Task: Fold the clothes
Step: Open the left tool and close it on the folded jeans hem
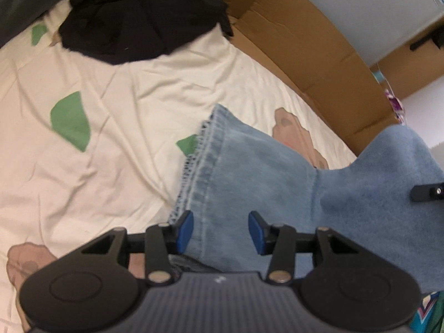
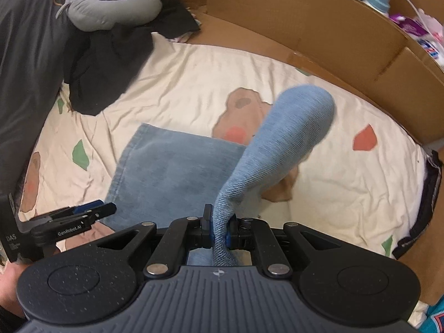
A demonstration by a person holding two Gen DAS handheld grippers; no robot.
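Two grippers work above the jeans, which lie on the patterned bedsheet beside the cardboard wall. Right gripper: jaws clamped on a raised denim fold. Left gripper: jaws parted above the hem, pads clear of the cloth.

The jeans are faded light-blue denim, a coarse matt twill with a stitched, slightly frayed hem. The bedsheet is soft, creased cream cotton with flat printed patches. The black garment is matt, limp cloth. The cardboard wall is brown, dull and creased. The right gripper is matt, speckled black plastic with ribbed grey housing, shiny metal pins and blue rubbery pads.
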